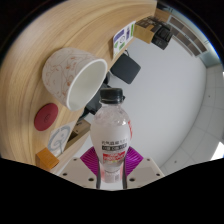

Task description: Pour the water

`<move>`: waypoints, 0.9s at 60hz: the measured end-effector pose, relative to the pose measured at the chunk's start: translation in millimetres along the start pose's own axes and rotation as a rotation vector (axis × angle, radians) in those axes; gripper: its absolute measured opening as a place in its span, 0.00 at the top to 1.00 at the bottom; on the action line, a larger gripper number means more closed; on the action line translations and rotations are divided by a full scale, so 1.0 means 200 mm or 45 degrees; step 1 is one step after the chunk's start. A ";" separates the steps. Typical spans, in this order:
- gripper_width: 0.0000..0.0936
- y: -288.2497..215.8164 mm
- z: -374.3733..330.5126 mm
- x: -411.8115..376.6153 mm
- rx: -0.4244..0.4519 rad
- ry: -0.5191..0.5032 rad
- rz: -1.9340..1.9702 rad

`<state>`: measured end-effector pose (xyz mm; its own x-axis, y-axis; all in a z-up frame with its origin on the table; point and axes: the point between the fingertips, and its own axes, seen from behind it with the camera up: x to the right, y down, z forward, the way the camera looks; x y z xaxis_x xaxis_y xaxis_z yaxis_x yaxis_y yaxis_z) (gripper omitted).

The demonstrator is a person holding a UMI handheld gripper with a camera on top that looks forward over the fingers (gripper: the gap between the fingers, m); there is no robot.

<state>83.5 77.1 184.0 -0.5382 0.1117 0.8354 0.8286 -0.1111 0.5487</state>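
A clear plastic bottle [111,130] with a black cap and a pink-and-white label stands upright between my fingers, filled with a pale liquid. My gripper [112,166] is shut on the bottle, both magenta pads [89,160] pressing its lower body at the label. Just beyond the bottle's cap, to the left, a speckled cream cup [72,77] appears tilted, its open white mouth facing the bottle. The bottle's base is hidden below the fingers.
A wooden desk [100,35] runs along the left, with a white floor or surface [170,100] to the right. A red round lid [45,118] and a small clock face [61,136] lie left of the bottle. A black box [127,68] and brown boxes [150,30] sit farther off.
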 end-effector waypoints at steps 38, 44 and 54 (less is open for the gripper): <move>0.69 0.12 -0.02 0.10 0.281 -0.468 2.415; 0.69 0.02 0.02 -0.10 0.237 -0.552 2.525; 0.69 -0.13 0.07 -0.36 0.206 -0.655 2.615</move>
<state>102.8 86.2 109.0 0.9856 0.1687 -0.0056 0.0521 -0.3358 -0.9405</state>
